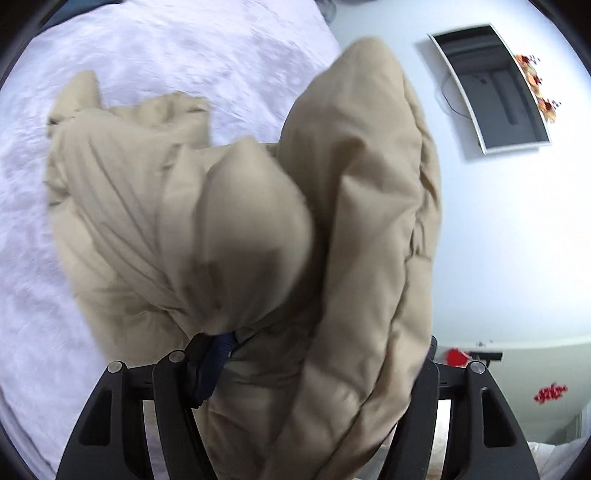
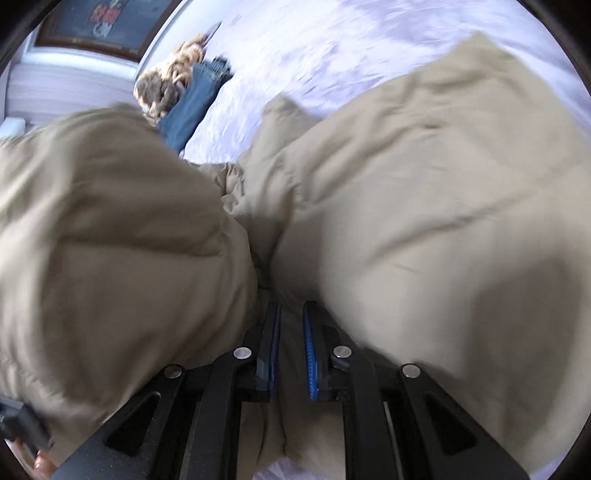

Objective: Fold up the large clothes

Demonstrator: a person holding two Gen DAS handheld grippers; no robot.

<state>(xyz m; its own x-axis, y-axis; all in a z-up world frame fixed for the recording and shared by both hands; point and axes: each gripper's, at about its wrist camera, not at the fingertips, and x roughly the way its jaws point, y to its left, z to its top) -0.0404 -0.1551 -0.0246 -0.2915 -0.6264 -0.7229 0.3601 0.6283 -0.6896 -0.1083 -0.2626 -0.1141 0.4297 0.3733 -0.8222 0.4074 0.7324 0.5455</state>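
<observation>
A: Left wrist view. Tan padded jacket (image 1: 236,221) fills the frame centre, bunched, lifted off the white bedspread (image 1: 140,62) at 10 o'clock. Blur on the fabric

B: Left gripper (image 1: 258,354)?

A: One finger (image 1: 201,365), dark with a blue pad, shows at 7 o'clock against the cloth. The other is buried under a thick fold. Jaws clenched on the jacket, fabric pinched at the pad

B: Background there?

A: White wall (image 1: 509,236) toward 3 o'clock, a white-framed panel (image 1: 491,88) at 1 o'clock with orange flowers (image 1: 535,85) along its edge. Red bits (image 1: 550,392) low at 4 o'clock

B: Right wrist view?

A: Right gripper (image 2: 290,354) at 6 o'clock, both blue-padded fingers (image 2: 309,358) visible, near parallel with a narrow gap. Jacket cloth (image 2: 424,206) sits in that gap and swells to either side, so jaws grasping the jacket

B: Where does the rest lie?

A: Large tan mass at 3 o'clock spreads over the bedspread (image 2: 332,48). Another bulge at 9 o'clock is raised and blurred. Folded blue jeans (image 2: 195,103) at 11 o'clock, a brown furry thing (image 2: 166,85) touching them. Dark framed picture (image 2: 99,26) on the wall beyond
</observation>
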